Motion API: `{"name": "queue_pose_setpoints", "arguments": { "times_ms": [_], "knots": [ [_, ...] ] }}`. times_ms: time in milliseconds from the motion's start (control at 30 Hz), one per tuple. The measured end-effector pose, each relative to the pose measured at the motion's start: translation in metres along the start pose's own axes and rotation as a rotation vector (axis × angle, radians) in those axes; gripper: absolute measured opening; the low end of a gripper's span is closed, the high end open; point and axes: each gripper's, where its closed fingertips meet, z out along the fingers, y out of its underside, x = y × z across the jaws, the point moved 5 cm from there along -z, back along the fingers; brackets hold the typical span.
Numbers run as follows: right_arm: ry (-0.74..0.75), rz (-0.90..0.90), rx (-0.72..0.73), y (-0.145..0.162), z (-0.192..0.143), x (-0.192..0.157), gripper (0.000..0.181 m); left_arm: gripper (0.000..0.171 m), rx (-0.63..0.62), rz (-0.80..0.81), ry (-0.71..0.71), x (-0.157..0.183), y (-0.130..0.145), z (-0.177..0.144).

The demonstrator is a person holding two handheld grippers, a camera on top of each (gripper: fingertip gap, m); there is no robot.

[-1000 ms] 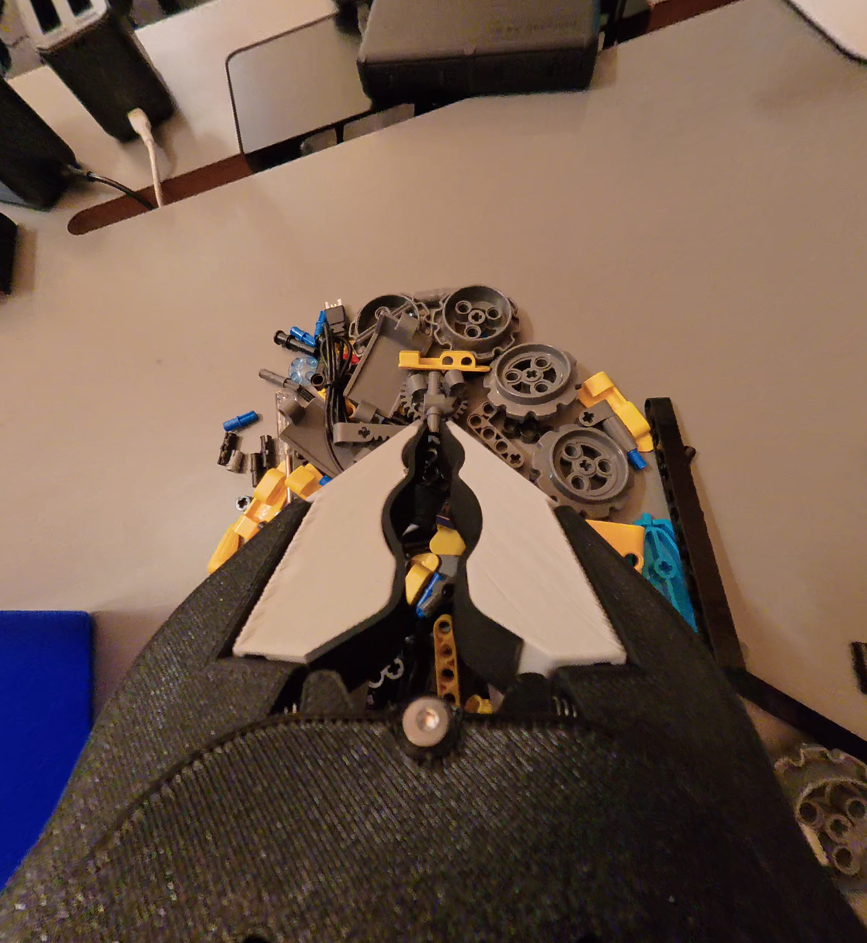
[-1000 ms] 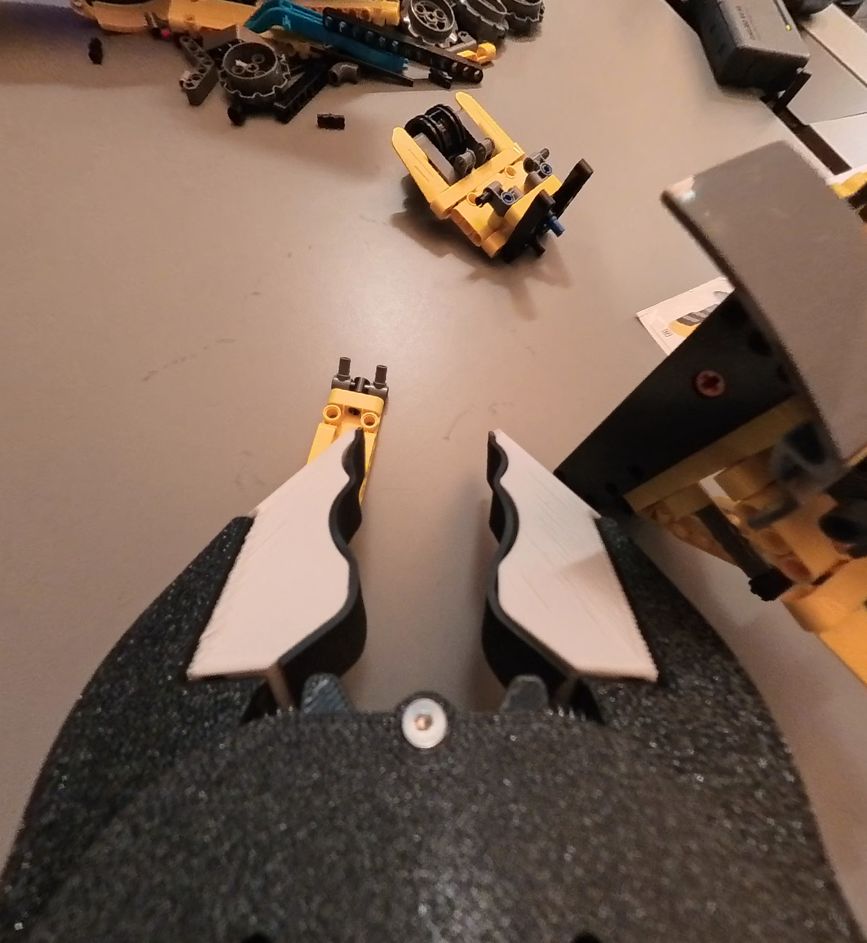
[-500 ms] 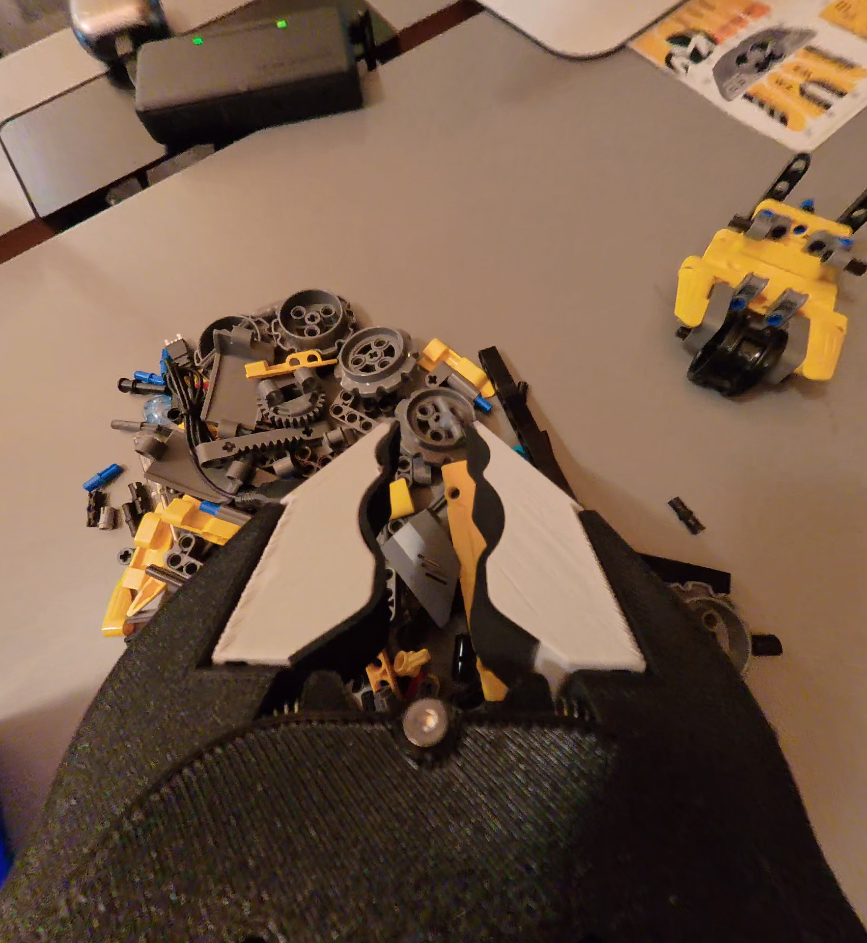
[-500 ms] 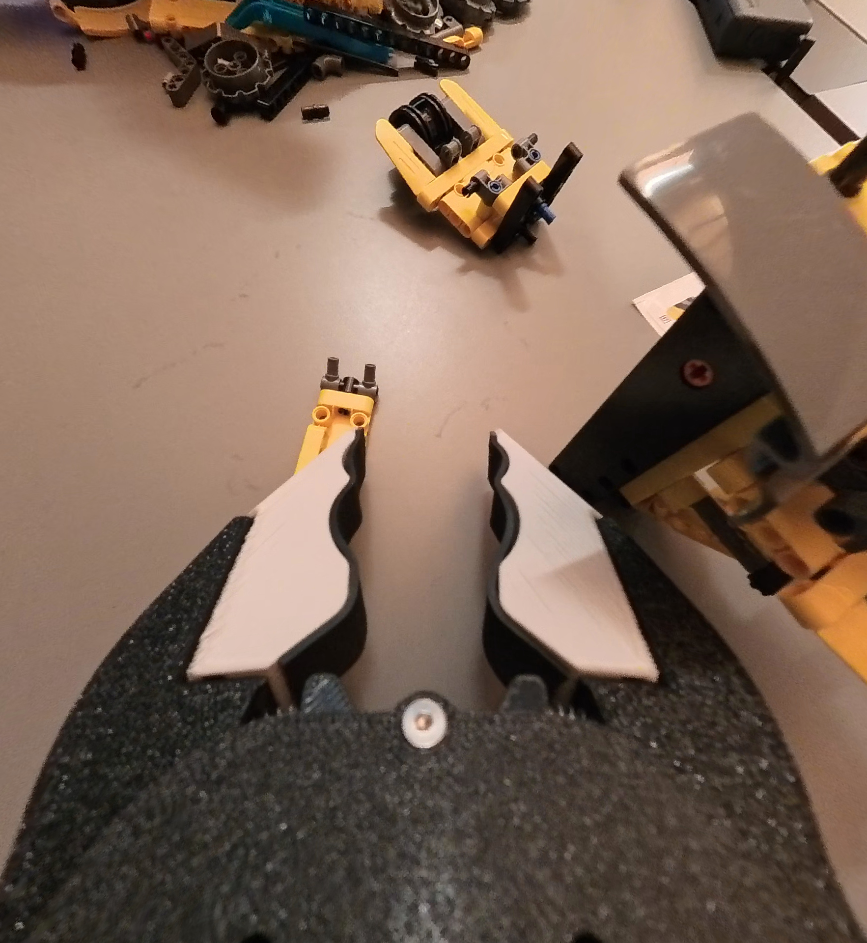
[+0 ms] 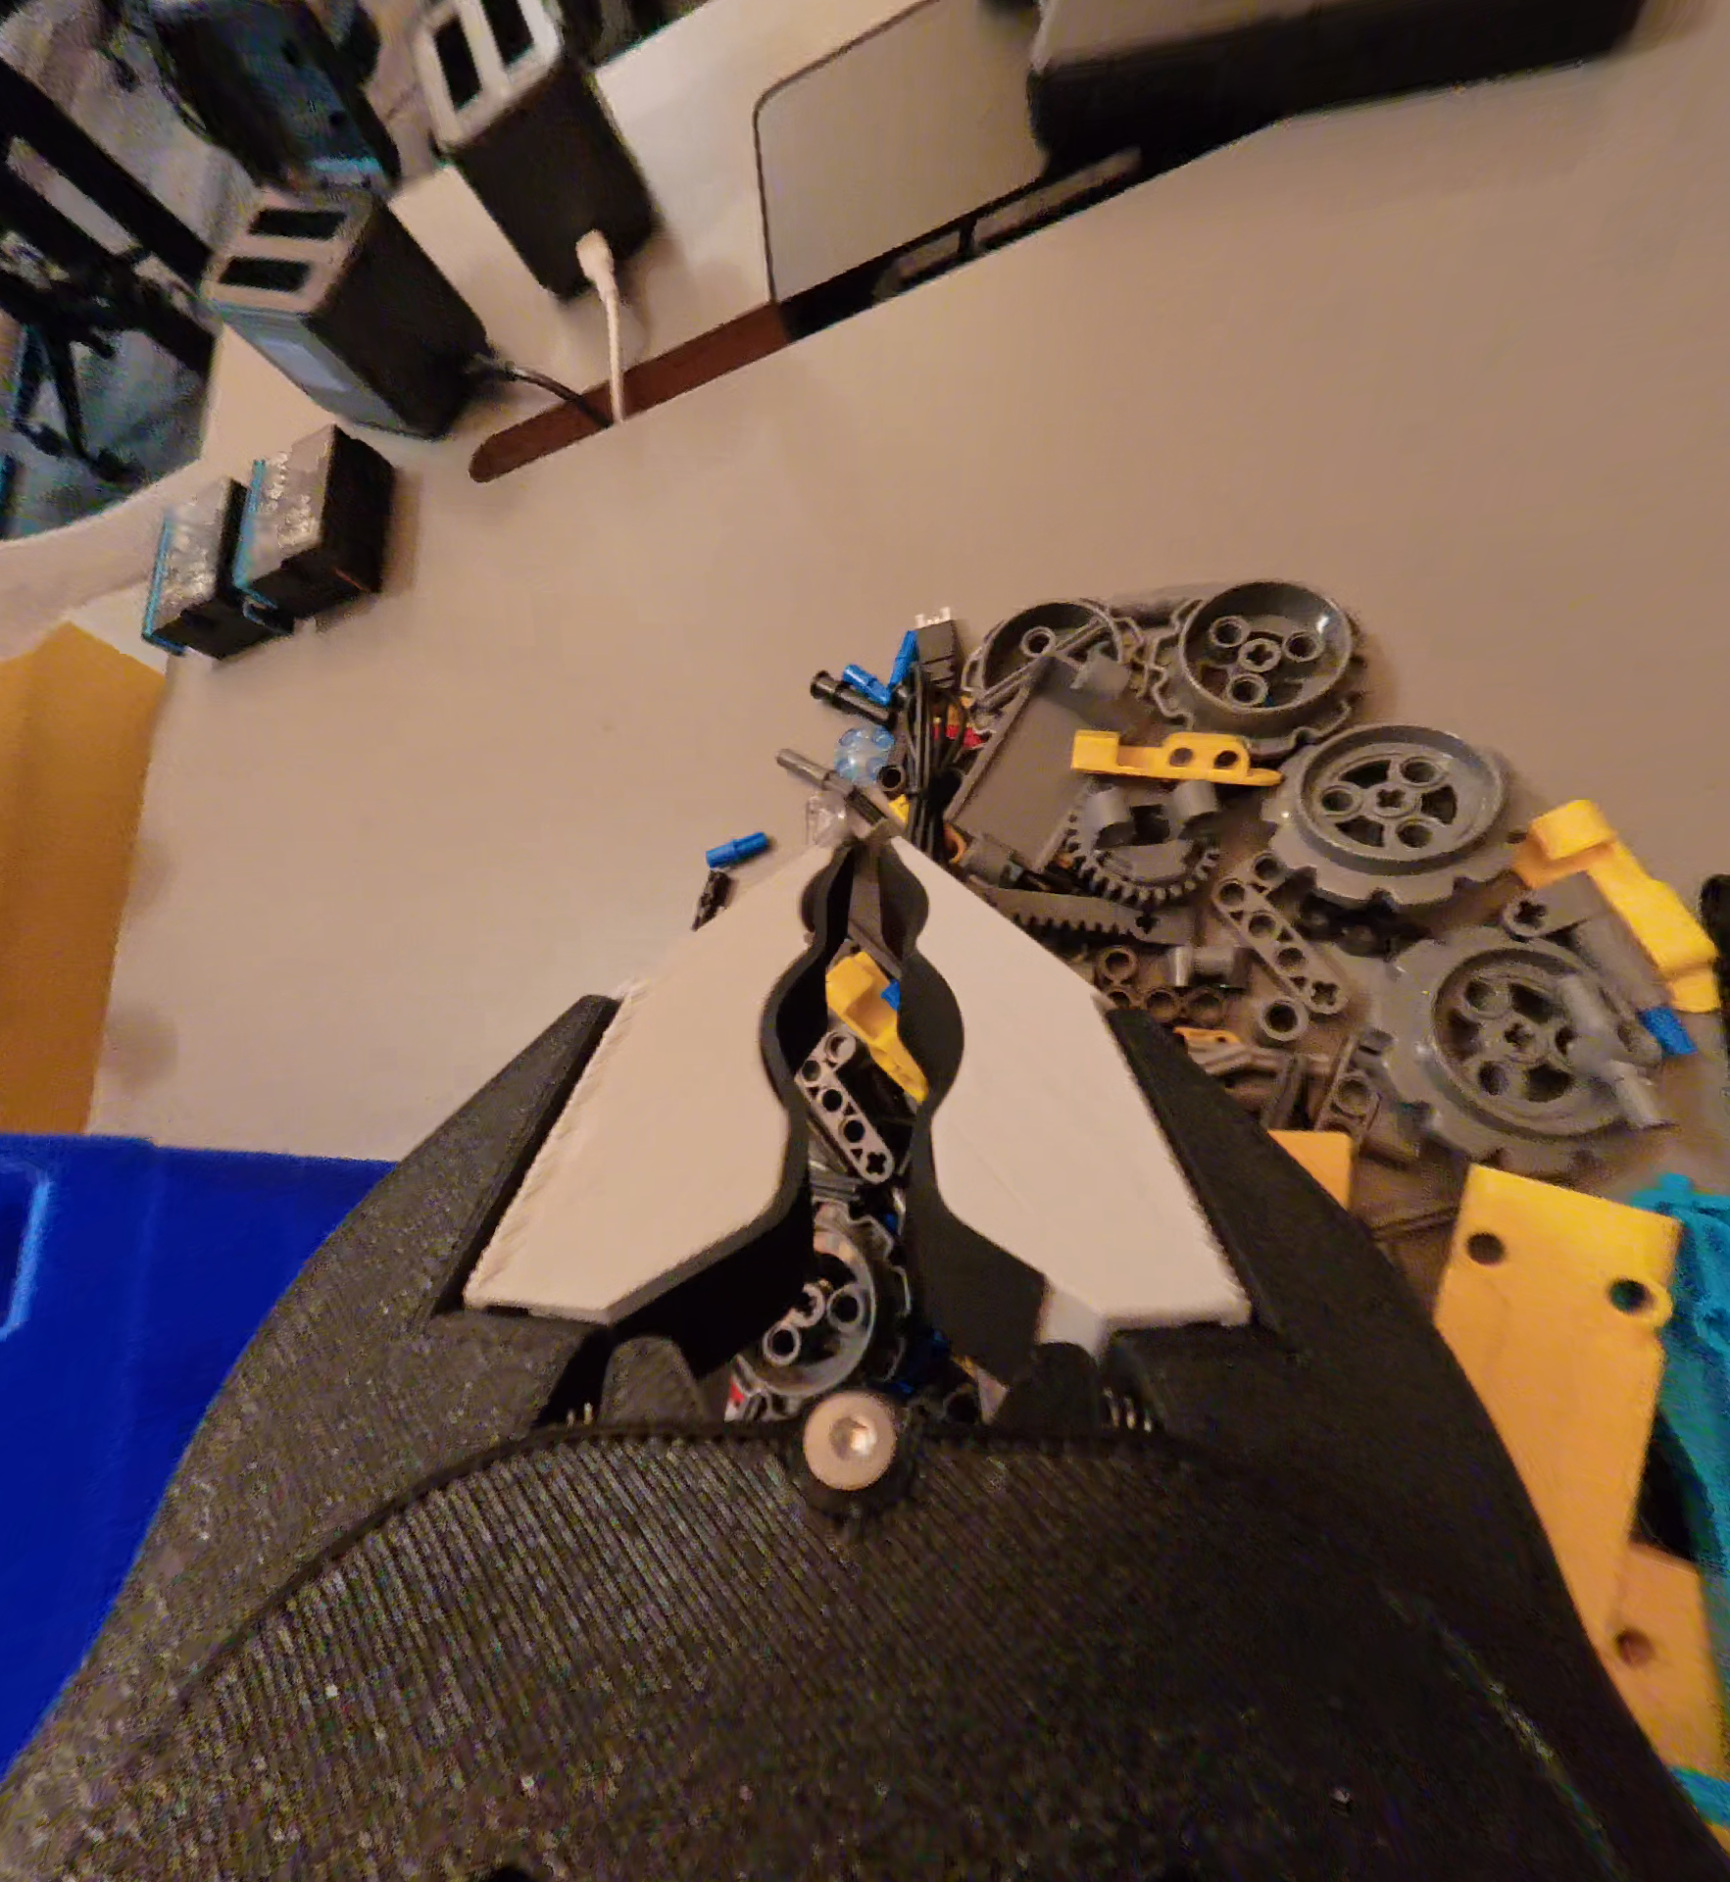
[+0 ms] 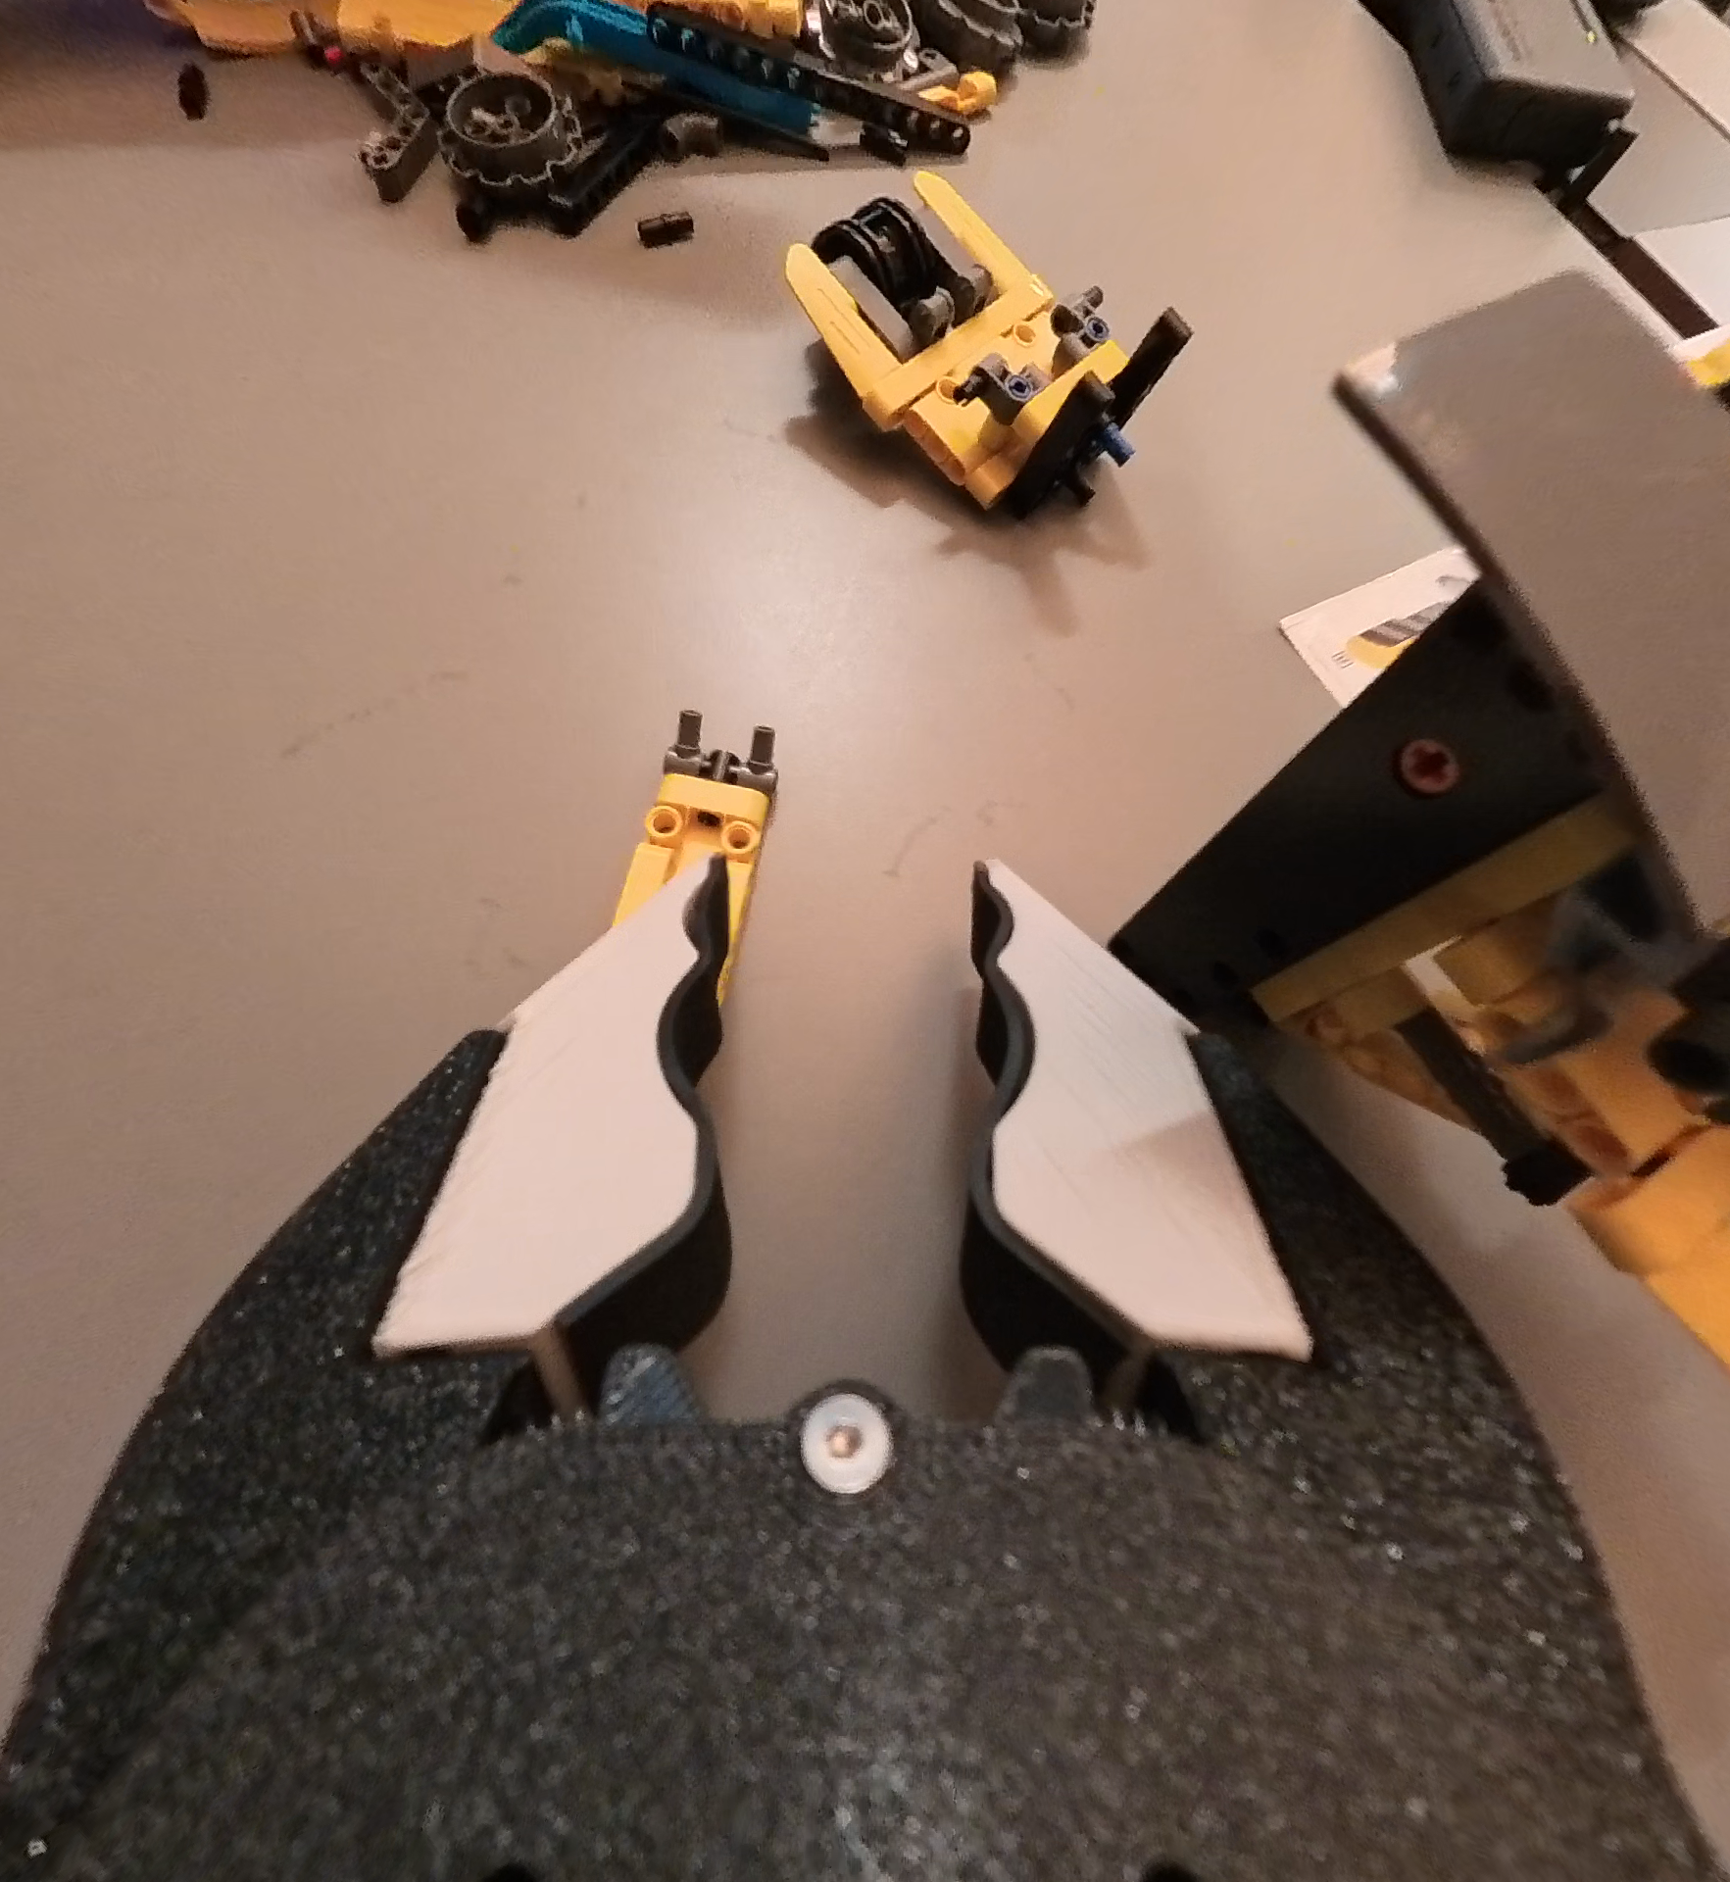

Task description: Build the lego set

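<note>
Up close in the left wrist view, we see our left gripper (image 5: 866, 853) with tips pressed together over the pile of toy building parts (image 5: 1247, 896) on the grey table (image 5: 535, 662); whether they pinch a piece we cannot tell. Our right gripper (image 6: 845, 876) stands wide apart, a yellow beam piece (image 6: 708, 825) under its left finger, a big yellow model (image 6: 1512, 917) just beside

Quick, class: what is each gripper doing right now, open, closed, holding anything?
Left gripper: tips shut over the pile of building parts; whether it grips a piece cannot be told.
Right gripper: open, empty, a small yellow assembly by its left finger.
</note>
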Motion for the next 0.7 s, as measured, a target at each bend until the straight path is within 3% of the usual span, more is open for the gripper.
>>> {"name": "queue_pose_setpoints", "arguments": {
  "times_ms": [167,333,467,700],
  "knots": [
    [0.004,-0.027,0.017,-0.001,-0.003,-0.004,0.047,0.002,-0.053,-0.068,0.215,0.026,-0.005,0.007],
    [0.007,-0.055,0.016,-0.001,-0.003,-0.007,0.047,0.0,-0.105,0.026,0.203,0.045,-0.003,0.012],
    [0.013,-0.067,0.008,0.0,-0.002,-0.008,0.047,0.0,-0.087,0.027,0.294,0.063,-0.008,0.01],
    [0.009,-0.053,0.005,0.0,-0.002,-0.007,0.047,0.0,-0.019,-0.097,0.209,0.03,-0.007,0.009]
  ]
}}
